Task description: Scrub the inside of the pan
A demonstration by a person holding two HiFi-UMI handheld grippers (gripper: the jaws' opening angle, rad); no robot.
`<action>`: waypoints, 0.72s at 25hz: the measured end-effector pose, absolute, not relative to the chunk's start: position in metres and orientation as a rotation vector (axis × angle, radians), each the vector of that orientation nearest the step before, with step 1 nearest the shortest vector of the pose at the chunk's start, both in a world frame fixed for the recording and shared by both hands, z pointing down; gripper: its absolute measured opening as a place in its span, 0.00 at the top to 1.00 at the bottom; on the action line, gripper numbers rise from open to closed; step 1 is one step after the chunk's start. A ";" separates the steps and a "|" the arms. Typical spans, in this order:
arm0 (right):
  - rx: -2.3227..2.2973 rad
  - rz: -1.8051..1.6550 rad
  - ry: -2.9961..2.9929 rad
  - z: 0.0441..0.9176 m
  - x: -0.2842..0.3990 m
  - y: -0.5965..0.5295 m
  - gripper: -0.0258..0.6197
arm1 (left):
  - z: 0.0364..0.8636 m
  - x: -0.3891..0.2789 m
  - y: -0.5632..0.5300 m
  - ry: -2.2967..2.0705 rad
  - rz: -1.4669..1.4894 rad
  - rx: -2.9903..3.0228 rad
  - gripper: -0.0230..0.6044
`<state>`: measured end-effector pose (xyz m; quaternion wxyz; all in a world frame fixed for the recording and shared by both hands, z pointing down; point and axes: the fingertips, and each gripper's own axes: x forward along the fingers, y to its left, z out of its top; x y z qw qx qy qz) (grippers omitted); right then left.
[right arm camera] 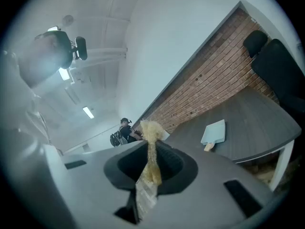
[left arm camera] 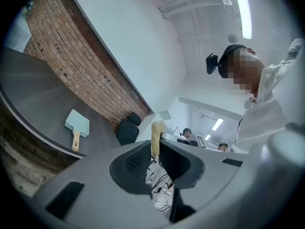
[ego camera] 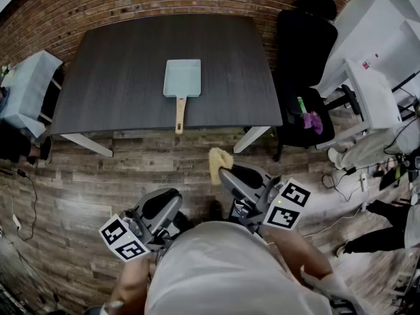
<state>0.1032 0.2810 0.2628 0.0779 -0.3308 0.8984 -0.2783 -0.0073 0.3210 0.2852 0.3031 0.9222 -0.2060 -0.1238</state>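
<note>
A light blue rectangular pan (ego camera: 182, 79) with a wooden handle lies empty on the dark table (ego camera: 118, 77), its handle toward me. It also shows small in the left gripper view as the pan (left arm camera: 76, 123) and in the right gripper view as the pan (right arm camera: 214, 131). My right gripper (ego camera: 226, 171) is held over the floor short of the table, shut on a yellow sponge (ego camera: 220, 157); the sponge (right arm camera: 151, 132) sticks up between the jaws of the right gripper (right arm camera: 151, 161). My left gripper (ego camera: 172, 199) hangs lower left; the jaws of the left gripper (left arm camera: 155, 159) stand slightly apart with nothing between them.
A black office chair (ego camera: 305, 51) stands at the table's right corner with small green and purple items (ego camera: 308, 117) on its seat. White furniture (ego camera: 377, 64) and floor cables (ego camera: 341, 182) lie to the right. A cloth-covered stand (ego camera: 29, 84) sits left of the table.
</note>
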 end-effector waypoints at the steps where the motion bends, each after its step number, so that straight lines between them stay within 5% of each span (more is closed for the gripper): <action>1: -0.986 -0.834 2.694 0.263 0.103 0.281 0.87 | 0.286 -0.007 0.321 -0.549 -0.329 2.439 0.86; 18: -0.995 -0.832 2.736 0.276 0.137 0.268 0.87 | 0.294 0.022 0.316 -0.623 -0.308 2.399 0.86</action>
